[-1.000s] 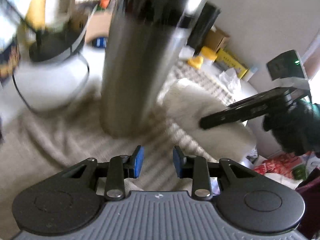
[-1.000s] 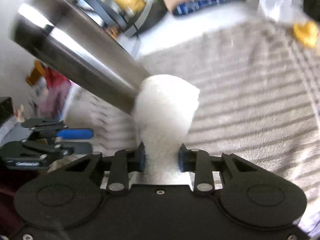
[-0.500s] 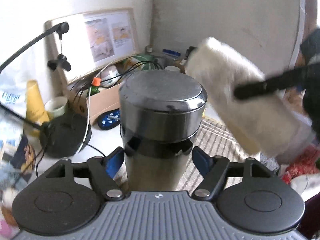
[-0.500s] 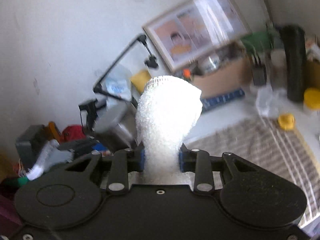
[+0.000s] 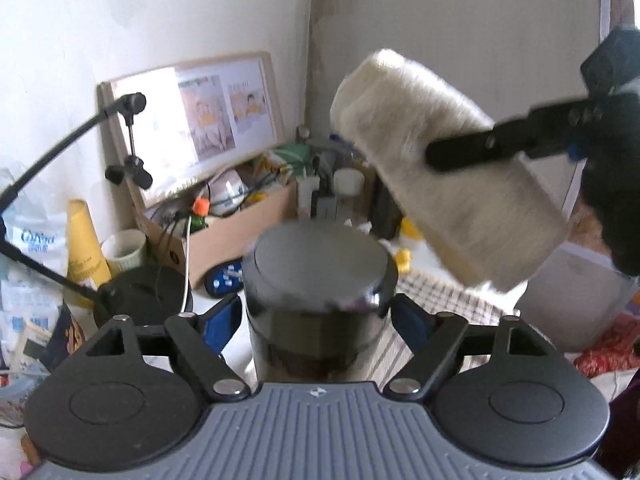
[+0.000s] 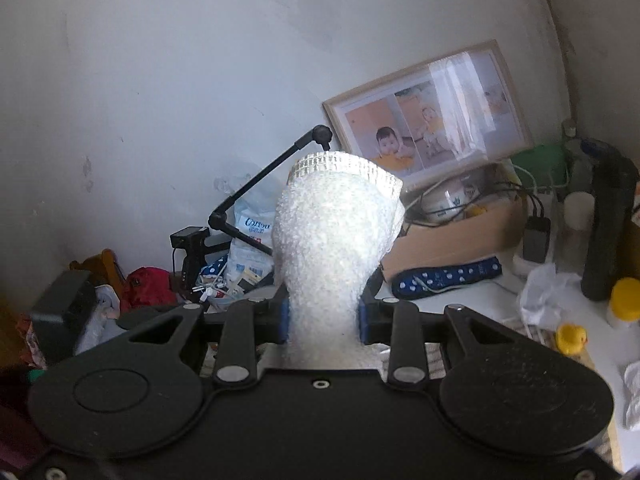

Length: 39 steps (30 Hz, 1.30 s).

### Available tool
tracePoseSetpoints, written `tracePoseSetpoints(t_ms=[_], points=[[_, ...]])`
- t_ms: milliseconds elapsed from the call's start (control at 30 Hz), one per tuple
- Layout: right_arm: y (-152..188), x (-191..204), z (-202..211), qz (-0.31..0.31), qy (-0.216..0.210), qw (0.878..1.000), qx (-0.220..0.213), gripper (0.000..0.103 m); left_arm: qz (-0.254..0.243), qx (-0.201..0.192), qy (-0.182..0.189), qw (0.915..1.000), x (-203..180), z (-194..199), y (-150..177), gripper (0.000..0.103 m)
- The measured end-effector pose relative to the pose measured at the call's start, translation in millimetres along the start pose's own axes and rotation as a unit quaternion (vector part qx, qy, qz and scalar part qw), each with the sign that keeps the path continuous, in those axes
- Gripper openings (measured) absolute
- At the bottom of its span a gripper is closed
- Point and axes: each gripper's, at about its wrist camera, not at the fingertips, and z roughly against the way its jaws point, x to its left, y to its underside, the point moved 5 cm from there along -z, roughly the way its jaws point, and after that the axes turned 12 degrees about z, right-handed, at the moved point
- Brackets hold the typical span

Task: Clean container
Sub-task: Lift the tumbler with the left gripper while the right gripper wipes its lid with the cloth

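A steel container (image 5: 316, 304) with a dark flat lid stands upright between the fingers of my left gripper (image 5: 318, 320), which is shut on its body. My right gripper (image 6: 322, 316) is shut on a white fluffy cloth (image 6: 336, 248) rolled into a thick wad. In the left wrist view the cloth (image 5: 448, 196) hangs in the air up and to the right of the container lid, apart from it, with the right gripper's black fingers (image 5: 500, 144) across it.
A cardboard box (image 5: 236, 228) of clutter, a framed picture (image 5: 196, 124) and a black stand arm (image 5: 72, 136) lie behind. A striped towel (image 5: 444, 304) covers the table. A tall dark bottle (image 6: 608, 224), a yellow duck (image 6: 572, 338) and crumpled tissue (image 6: 548, 292) sit at the right.
The left gripper has closed around the container and raised it upright. The right gripper has lifted the cloth off the towel to above and right of the lid.
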Motion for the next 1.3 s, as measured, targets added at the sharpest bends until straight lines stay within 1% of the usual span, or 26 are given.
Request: tracePoseSetpoints(t_ms=[67,133,200,233,267,333,467,600,733,900,1000,1100,1233,1300], points=[[0.9,-4.6,-4.7,-0.004,-0.002,1.000,0.000,0.030,-0.004,0.006,-0.004,1.0000,-1.0,-3.7,-3.2,0.087],[6.0,-11.1,-9.5,-0.014,-0.007,1.000,0.002,0.030,-0.016,0.012,-0.014,0.9997,-3.8,-8.6,-4.6,0.088],[14.0,-18.2,-14.3,-0.029,-0.016,0.999,0.007,0.030,-0.023,0.003,-0.020,0.9995,-7.3,-7.9,-8.8,0.088],[19.7,-21.8,-16.8,-0.040,-0.021,0.999,0.010,0.030,-0.025,-0.004,-0.022,0.9994,-8.8,-6.7,-11.2,0.088],[26.3,-25.7,-19.5,-0.053,-0.024,0.998,0.015,0.030,-0.027,-0.009,-0.024,0.9993,-10.1,-5.8,-13.3,0.083],[38.1,-30.7,-22.9,-0.072,-0.027,0.997,0.023,0.030,-0.028,-0.006,-0.026,0.9993,-9.8,-4.8,-14.0,0.082],[49.1,-36.4,-25.1,-0.104,-0.045,0.993,0.020,0.030,-0.040,0.005,-0.016,0.9991,-6.0,4.0,-11.2,0.082],[43.4,-32.4,-26.9,-0.118,-0.075,0.990,0.003,0.030,-0.032,0.005,-0.017,0.9993,-1.3,18.4,-5.1,0.082],[32.8,-18.4,-31.1,-0.106,-0.113,0.988,-0.013,0.030,-0.018,0.003,-0.022,0.9996,1.3,31.7,2.2,0.082],[22.0,-1.2,-43.0,-0.089,-0.150,0.984,-0.019,0.030,-0.039,-0.006,-0.018,0.9990,-6.8,44.3,14.2,0.082],[24.2,7.1,-50.7,-0.085,-0.167,0.982,-0.009,0.030,-0.038,-0.009,-0.023,0.9990,-7.9,47.4,16.5,0.082],[41.5,4.5,-58.6,-0.107,-0.175,0.979,0.011,0.030,-0.032,-0.011,-0.027,0.9990,-7.4,50.9,18.8,0.082],[67.1,-1.6,-68.6,-0.127,-0.171,0.976,0.037,0.030,-0.030,-0.013,-0.030,0.9990,-7.2,55.7,22.2,0.082],[74.5,-3.1,-75.1,-0.124,-0.165,0.977,0.047,0.030,-0.029,-0.012,-0.031,0.9990,-7.4,57.5,23.4,0.082]])
